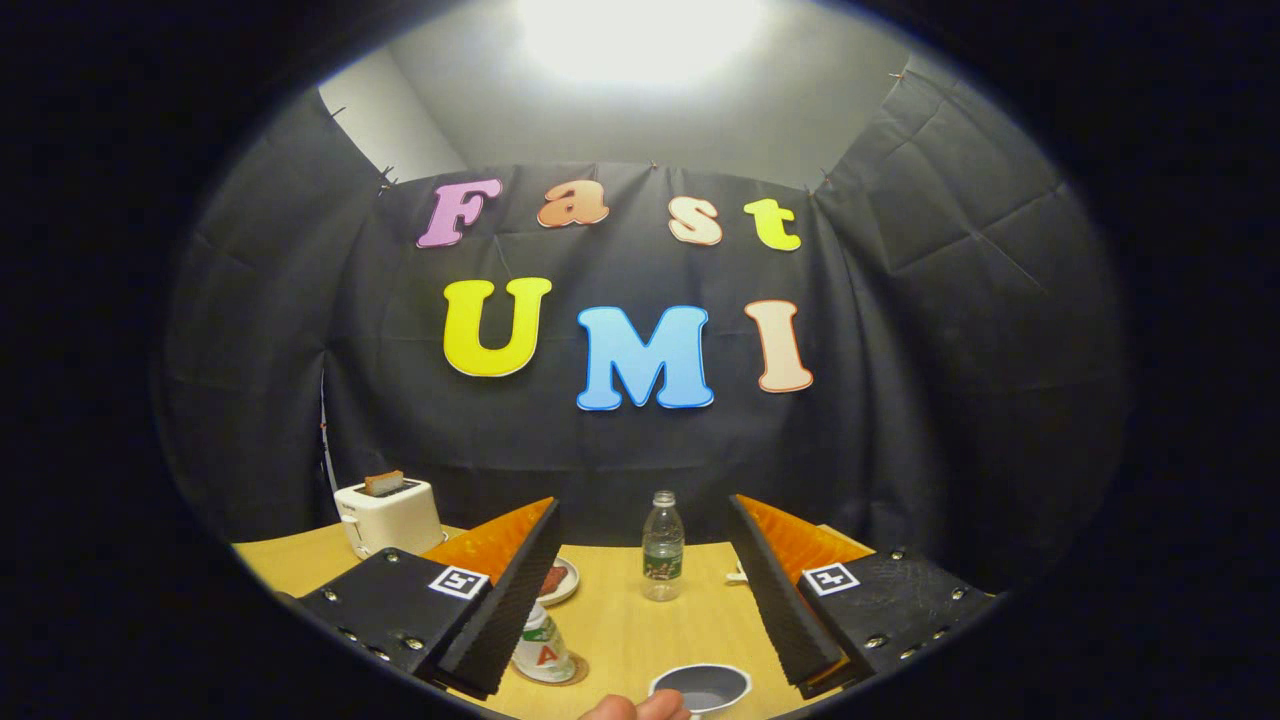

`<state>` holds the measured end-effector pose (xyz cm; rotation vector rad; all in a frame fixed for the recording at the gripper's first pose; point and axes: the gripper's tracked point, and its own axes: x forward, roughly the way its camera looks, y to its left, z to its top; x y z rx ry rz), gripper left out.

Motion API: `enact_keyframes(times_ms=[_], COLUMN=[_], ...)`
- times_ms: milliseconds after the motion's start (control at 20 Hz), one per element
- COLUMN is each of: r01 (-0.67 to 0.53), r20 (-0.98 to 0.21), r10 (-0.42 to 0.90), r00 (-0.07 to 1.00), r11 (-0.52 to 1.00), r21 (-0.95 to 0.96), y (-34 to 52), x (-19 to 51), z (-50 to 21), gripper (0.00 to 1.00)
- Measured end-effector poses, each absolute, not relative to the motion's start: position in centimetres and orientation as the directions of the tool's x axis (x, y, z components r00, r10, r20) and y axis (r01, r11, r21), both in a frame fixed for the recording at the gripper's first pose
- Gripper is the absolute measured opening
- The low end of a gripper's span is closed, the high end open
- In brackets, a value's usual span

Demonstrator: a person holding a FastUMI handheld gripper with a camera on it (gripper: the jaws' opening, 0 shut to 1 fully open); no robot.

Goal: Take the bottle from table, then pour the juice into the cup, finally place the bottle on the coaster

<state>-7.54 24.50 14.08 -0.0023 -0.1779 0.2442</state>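
Observation:
A clear plastic bottle (662,546) with a green label and a pale cap stands upright on the wooden table (620,625), beyond my fingers and in line with the gap between them. My gripper (643,503) is open wide and holds nothing. Close below the fingers sits a grey cup (701,687) with a white rim. Beside the left finger (500,600) a white container (542,652) with a red and green label stands on a brown coaster (577,671); the finger partly hides it.
A white toaster (388,515) with a slice of toast in it stands at the table's far left. A small plate (560,581) with brown food lies behind the left finger. A person's fingertips (636,708) show beside the cup. A small white object (738,575) peeks out by the right finger.

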Motion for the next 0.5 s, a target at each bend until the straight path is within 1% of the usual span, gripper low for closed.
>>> enact_keyframes(times_ms=[150, 300, 500], r01=[-0.226, -0.209, -0.253], r20=[0.202, 0.212, 0.16], r10=[0.237, 0.243, 0.297], r00=[0.95, 0.947, 0.941], r11=[0.971, 0.963, 0.935], r21=[-0.079, -0.17, -0.247], y=[19.6, 14.5, 9.4], x=[-5.9, -3.5, 0.1], z=[13.6, 11.0, 4.9], gripper=[0.98, 0.99, 0.96])
